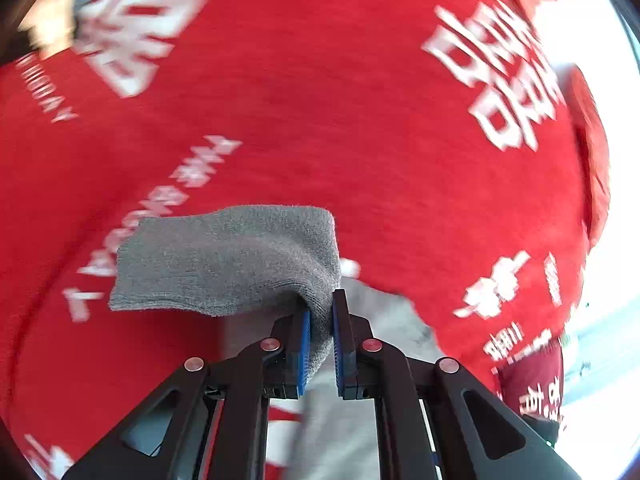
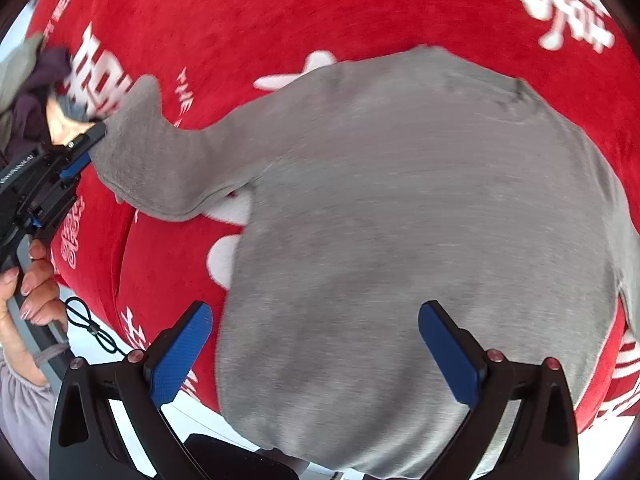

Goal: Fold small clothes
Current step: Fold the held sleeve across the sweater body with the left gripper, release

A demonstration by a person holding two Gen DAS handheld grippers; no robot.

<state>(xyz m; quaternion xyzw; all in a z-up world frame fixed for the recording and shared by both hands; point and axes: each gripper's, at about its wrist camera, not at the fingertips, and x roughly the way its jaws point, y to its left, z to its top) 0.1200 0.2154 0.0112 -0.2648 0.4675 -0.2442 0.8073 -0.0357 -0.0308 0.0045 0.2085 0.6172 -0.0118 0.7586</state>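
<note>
Blue pads of the left hand-held gripper (image 1: 320,320) are clamped together on the cuff end of a grey sleeve (image 1: 228,260), and we see that cuff fanning out to the left above the jaws, lifted clear of the red cloth behind it. In the right wrist view we see the same left hand-held gripper at the far left edge, with a hand (image 2: 28,288) wrapped round its handle and the sleeve stretched from its tip back to the body of the garment. Our right hand-held gripper (image 2: 316,344) has its jaws spread wide apart, with nothing pinched; its blue pads (image 2: 180,356) stand on either side of the lower part of the small grey garment (image 2: 400,220). That garment lies spread on a red blanket (image 2: 240,12) printed with white characters, its body flat and its one visible sleeve pulled out to the left. Beyond the blanket's lower left edge we see a white surface (image 2: 88,344) with a loop of thin black cord (image 2: 92,328) on it. Both views are blurred.
</note>
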